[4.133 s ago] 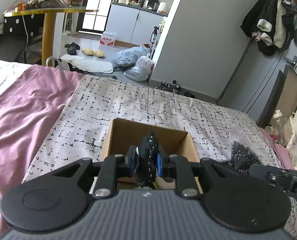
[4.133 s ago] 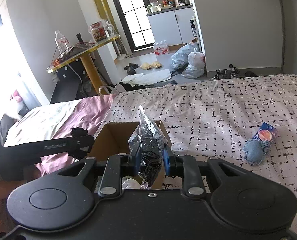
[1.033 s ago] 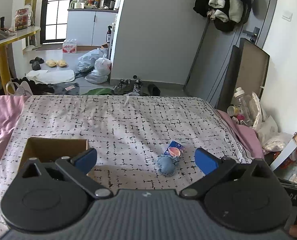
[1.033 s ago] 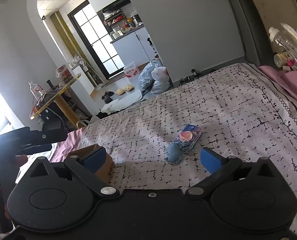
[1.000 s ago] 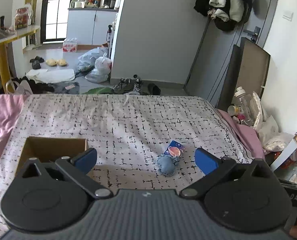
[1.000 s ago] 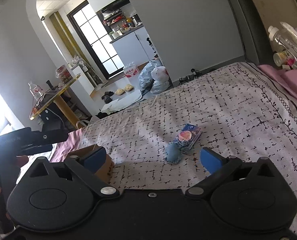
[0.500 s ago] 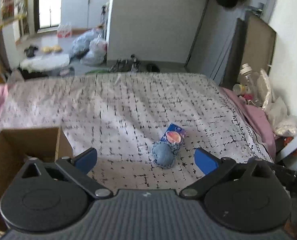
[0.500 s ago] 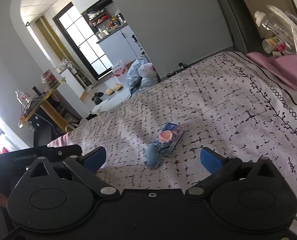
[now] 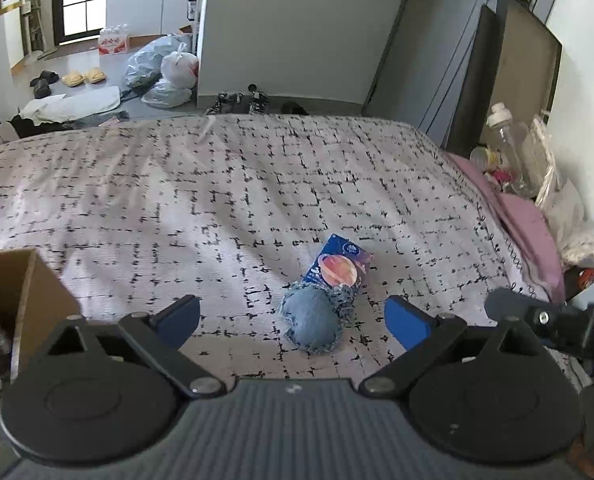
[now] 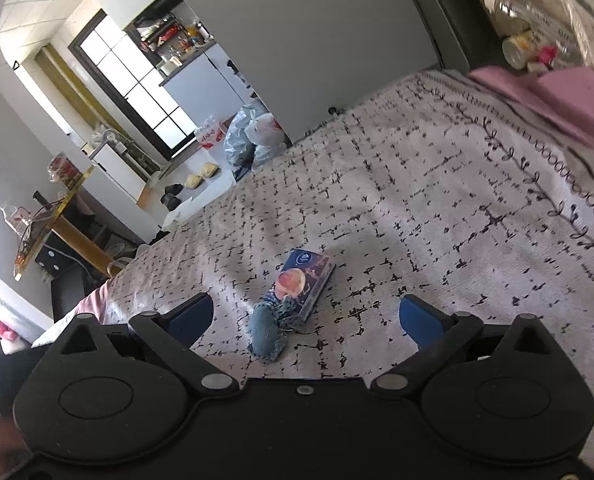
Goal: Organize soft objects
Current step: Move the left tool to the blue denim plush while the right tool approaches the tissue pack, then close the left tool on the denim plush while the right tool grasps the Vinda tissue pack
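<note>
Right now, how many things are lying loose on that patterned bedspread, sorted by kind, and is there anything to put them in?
Blue fabric pouches: 1, the frayed denim pouch.
Printed packets: 1, the blue planet-print packet, touching the pouch.
Containers: 1, the cardboard box at the left edge.
Total: 3 things on the bedspread.

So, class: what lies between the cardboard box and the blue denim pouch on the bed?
Only bare patterned bedspread between cardboard box and denim pouch, per the left wrist view.
</note>
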